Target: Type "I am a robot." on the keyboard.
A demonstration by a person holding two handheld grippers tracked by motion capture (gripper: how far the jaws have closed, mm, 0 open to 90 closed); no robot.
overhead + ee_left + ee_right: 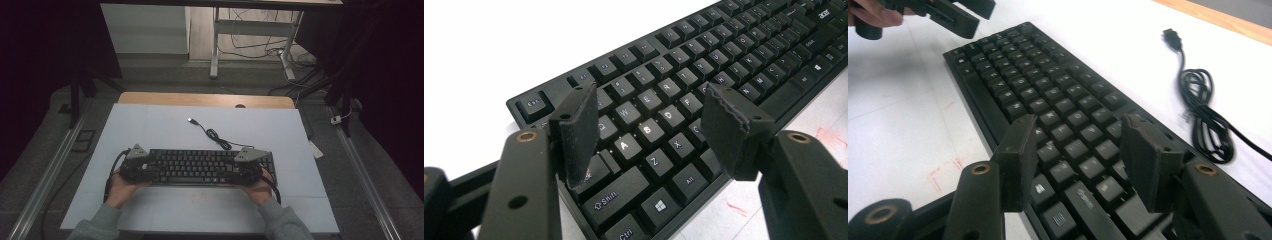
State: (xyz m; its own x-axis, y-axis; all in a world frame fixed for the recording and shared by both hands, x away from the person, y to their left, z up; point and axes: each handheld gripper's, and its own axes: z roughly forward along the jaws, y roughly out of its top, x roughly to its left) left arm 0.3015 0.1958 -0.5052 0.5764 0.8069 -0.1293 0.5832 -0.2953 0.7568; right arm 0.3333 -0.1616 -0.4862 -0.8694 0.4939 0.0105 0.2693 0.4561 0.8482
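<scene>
Left gripper (146, 167) and right gripper (241, 167) poised over opposite ends of flat black plastic keyboard (200, 166), long axis lying crosswise on white table sheet (150, 125), USB cable (212, 134) trailing away behind.

Left gripper (649, 132): jaws apart (nothing pinched), above letter keys.

Right gripper (1080, 160): likewise spread, tilted down over keyboard's end.

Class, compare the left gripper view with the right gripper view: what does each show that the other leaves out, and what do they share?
Left gripper view alone: the keyboard's left end up close, with readable Shift, Ctrl and A keys, seen between the left tongs, which stand open.

Right gripper view alone: the coiled black cable with its plug on the white mat, the table's wooden edge, and the other hand.

Both: the black keyboard framed by open black tongs; right tongs.
</scene>
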